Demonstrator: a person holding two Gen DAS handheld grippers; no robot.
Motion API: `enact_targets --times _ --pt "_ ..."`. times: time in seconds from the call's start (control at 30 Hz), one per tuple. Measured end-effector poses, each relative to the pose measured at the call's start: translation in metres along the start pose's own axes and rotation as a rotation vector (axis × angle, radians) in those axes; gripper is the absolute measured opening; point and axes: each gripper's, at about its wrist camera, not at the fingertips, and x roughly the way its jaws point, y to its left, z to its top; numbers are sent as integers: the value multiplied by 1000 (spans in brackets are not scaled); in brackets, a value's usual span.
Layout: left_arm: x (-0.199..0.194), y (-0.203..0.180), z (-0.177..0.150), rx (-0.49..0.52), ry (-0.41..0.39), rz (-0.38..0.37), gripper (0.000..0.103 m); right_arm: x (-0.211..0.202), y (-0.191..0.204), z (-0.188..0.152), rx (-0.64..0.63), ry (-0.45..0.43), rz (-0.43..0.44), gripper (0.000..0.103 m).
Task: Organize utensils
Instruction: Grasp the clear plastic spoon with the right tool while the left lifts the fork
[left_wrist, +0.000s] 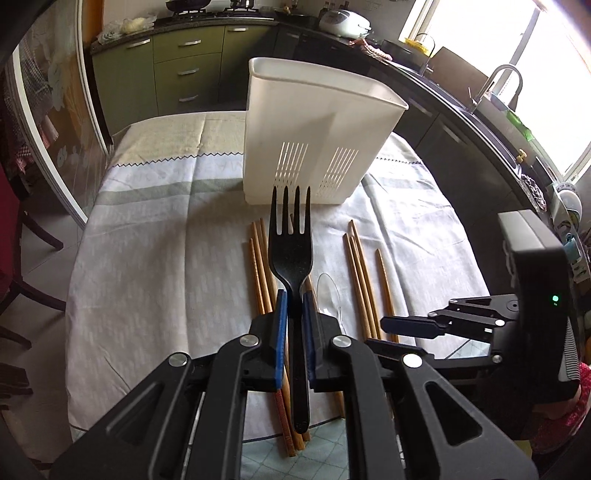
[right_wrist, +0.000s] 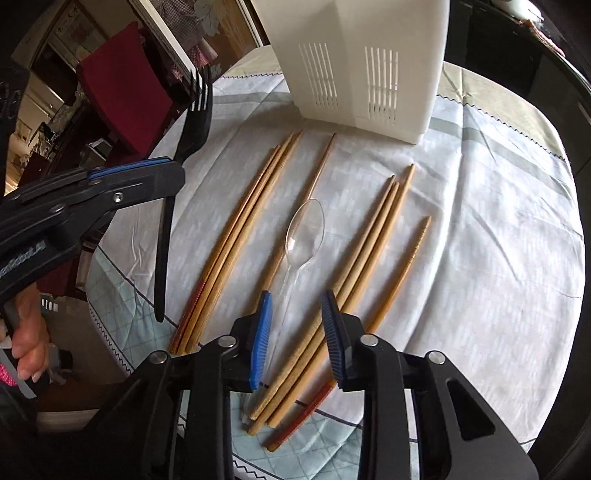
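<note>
Left tool (left_wrist: 293, 310) clamping fork (left_wrist: 291, 254), tines toward holder (left_wrist: 317, 129) at 12; right tool (right_wrist: 297, 332) agape over spoon (right_wrist: 303, 236).

- Black plastic fork (left_wrist: 291, 258): four tines pointing up-frame toward the holder, handle running down the centre of the left wrist view; raised off the cloth (pinched at the neck between blue pads). In the right wrist view it sits at upper left.
- Clear plastic spoon (right_wrist: 304, 230): lying flat at frame centre, bowl up-frame, handle toward the bottom edge.
- Wooden chopsticks, left bundle (right_wrist: 240, 236): several lying side by side, left of the spoon; one has a red end.
- Wooden chopsticks, right group (right_wrist: 373, 240): fanned, right of the spoon.
- White slotted utensil holder (right_wrist: 358, 66): upright, top centre.
</note>
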Motion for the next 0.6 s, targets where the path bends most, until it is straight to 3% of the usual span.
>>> enact_targets --times 0.27,0.47,0.53,0.6 --pt "-21 5 -11 42 -67 -1 8 34 13 18 13 85 -49 21" --pt "-25 7 -16 57 -75 -20 8 52 17 25 29 124 -82 22" --pt "-25 7 -16 61 -76 -23 8 53 23 25 24 127 -92 13" --pt "-25 8 -16 60 -78 -26 8 63 30 32 21 122 -107 13"
